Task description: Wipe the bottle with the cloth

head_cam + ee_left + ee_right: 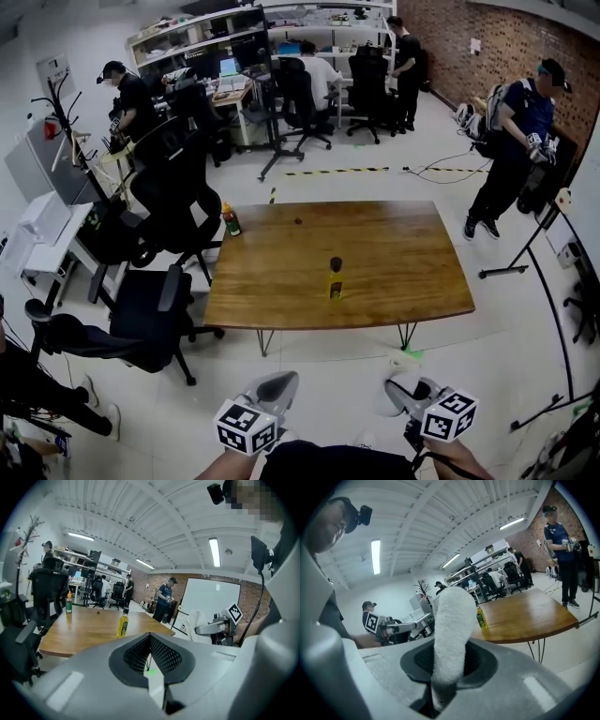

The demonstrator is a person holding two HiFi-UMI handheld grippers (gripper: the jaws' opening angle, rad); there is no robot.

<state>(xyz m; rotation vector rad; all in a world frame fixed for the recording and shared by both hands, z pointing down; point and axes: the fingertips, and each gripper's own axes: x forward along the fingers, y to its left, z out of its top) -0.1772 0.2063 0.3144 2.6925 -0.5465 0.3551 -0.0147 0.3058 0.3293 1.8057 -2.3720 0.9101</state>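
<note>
left tool [150,654] closed and empty, right tool [450,656] gripping a white cloth [451,616], yellow bottle [336,278] on a wooden tabletop [394,253].

the left tool's jaws are pressed together with nothing between them. the right tool's jaws are clamped on the thick, fluffy cloth, which stands up out of them. both tools are held off the near edge of the tabletop, above the pale floor [506,337], well apart from the bottle. the bottle has a dark cap and stands upright on the tabletop, near the middle of its near edge. a second bottle [230,220] with an orange cap stands at the tabletop's far left corner. a small dark object [297,221] lies near its far edge. black office chairs [150,314] crowd the tabletop's left side. several people [511,141] stand or sit beyond its far edge and right end.
</note>
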